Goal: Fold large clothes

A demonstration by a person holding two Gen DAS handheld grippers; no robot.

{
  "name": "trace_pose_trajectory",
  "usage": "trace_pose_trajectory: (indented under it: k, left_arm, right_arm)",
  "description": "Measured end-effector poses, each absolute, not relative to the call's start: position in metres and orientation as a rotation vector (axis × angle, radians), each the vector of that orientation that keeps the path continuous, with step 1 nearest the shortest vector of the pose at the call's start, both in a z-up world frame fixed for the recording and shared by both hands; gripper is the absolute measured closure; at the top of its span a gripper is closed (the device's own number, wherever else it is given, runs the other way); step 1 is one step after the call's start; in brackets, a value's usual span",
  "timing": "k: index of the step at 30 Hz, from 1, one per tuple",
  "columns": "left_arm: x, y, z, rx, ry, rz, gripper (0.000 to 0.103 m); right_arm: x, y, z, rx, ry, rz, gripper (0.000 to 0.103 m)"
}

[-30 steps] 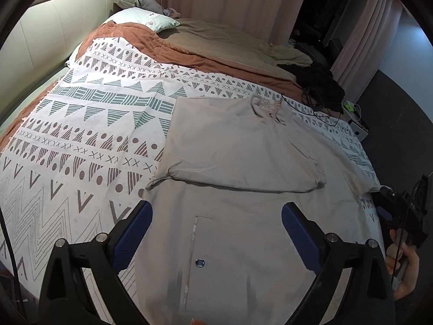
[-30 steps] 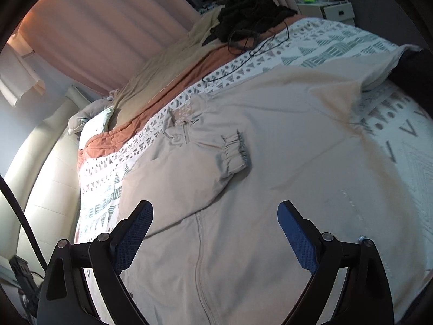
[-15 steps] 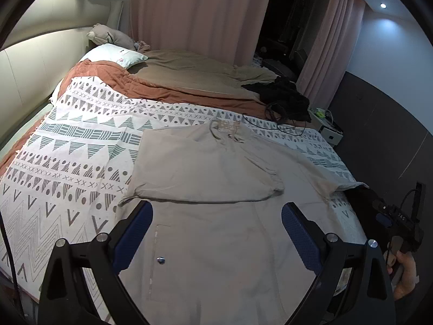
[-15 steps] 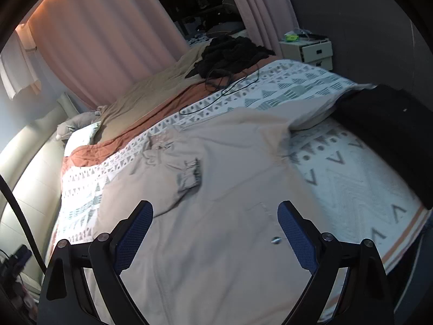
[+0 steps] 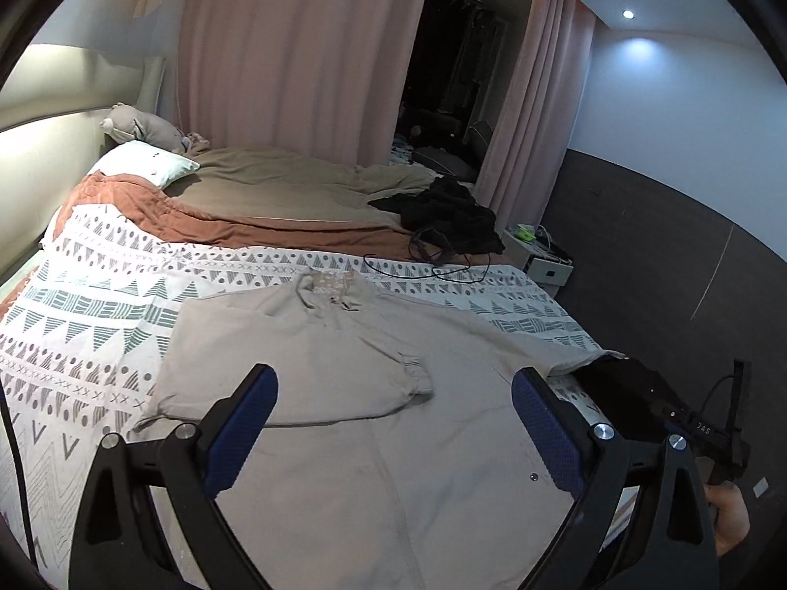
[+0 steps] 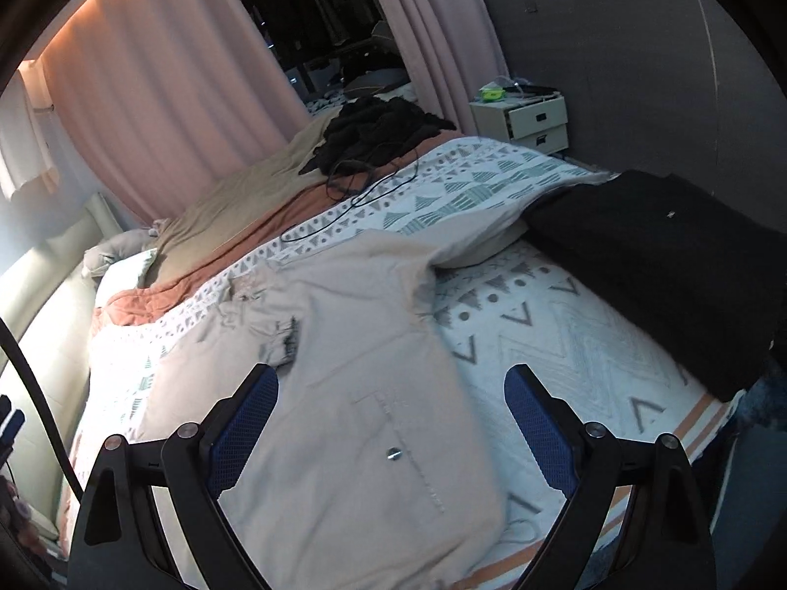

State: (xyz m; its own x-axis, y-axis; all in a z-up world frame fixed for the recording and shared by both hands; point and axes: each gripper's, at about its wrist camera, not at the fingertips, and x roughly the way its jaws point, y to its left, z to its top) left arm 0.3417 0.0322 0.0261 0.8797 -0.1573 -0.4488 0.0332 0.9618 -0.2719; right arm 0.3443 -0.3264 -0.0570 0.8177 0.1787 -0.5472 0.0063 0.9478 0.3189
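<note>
Left claw (image 5: 391,430) and right claw (image 6: 391,430) pulled up and back from jacket (image 5: 354,393), both gaping empty

The jacket (image 5: 344,393) lies flat on the patterned bedspread (image 5: 88,324), collar toward the far side — one sleeve folded across its chest, the other extended right. To its right, at the bed edge, lies a folded dark garment (image 6: 664,265), overlapping that sleeve's end. Behind the jacket: a cable (image 5: 433,265), a heap of dark clothes (image 5: 442,216). The pillow (image 5: 142,167) sits far left; the nightstand (image 6: 526,123) stands beyond the bed's right side.
</note>
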Motion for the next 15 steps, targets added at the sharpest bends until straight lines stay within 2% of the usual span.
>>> trace_pose_trajectory:
  k: [15]
  left_arm:
    - [0.443, -0.042, -0.013, -0.221, 0.614, -0.182, 0.005]
  right_arm:
    - [0.412, -0.405, -0.073, 0.460, 0.628, 0.110, 0.010]
